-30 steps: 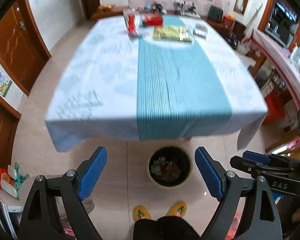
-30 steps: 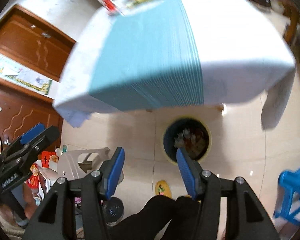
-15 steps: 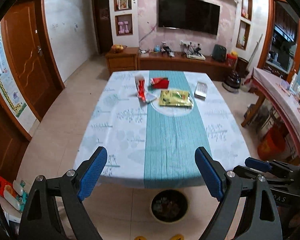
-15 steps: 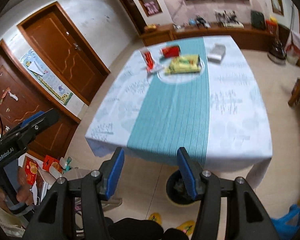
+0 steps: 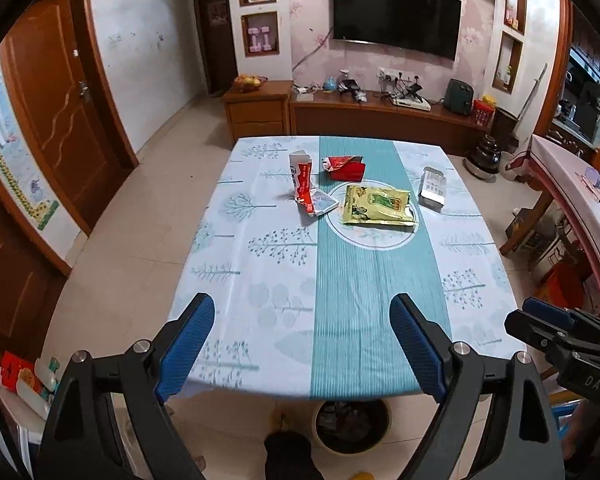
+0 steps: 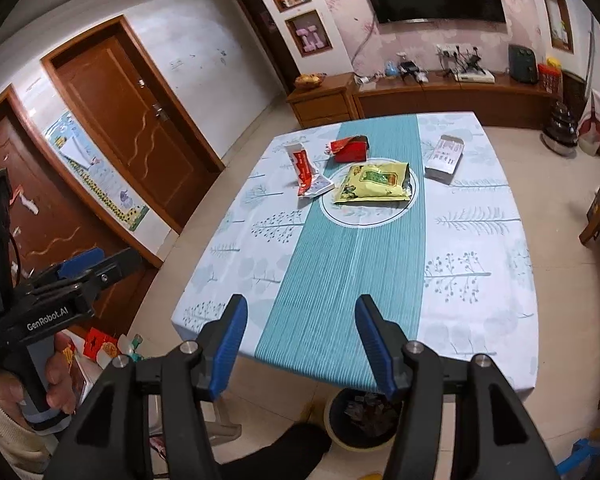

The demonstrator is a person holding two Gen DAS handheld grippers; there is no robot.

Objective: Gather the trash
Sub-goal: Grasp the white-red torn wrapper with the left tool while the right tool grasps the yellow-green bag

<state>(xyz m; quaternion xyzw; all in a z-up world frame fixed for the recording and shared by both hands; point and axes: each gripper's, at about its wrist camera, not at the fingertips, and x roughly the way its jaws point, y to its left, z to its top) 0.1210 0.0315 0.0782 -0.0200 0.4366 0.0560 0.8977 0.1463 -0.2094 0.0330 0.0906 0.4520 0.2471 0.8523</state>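
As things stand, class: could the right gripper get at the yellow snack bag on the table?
Probably yes. The right gripper has open, empty jaws, and bare tablecloth lies between it and the yellow snack bag; nothing blocks the way, though it is far across.

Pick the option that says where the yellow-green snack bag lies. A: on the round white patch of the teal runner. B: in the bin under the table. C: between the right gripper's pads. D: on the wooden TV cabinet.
A: the yellow-green snack bag lies flat on the round white patch of the teal runner, far from both empty grippers.
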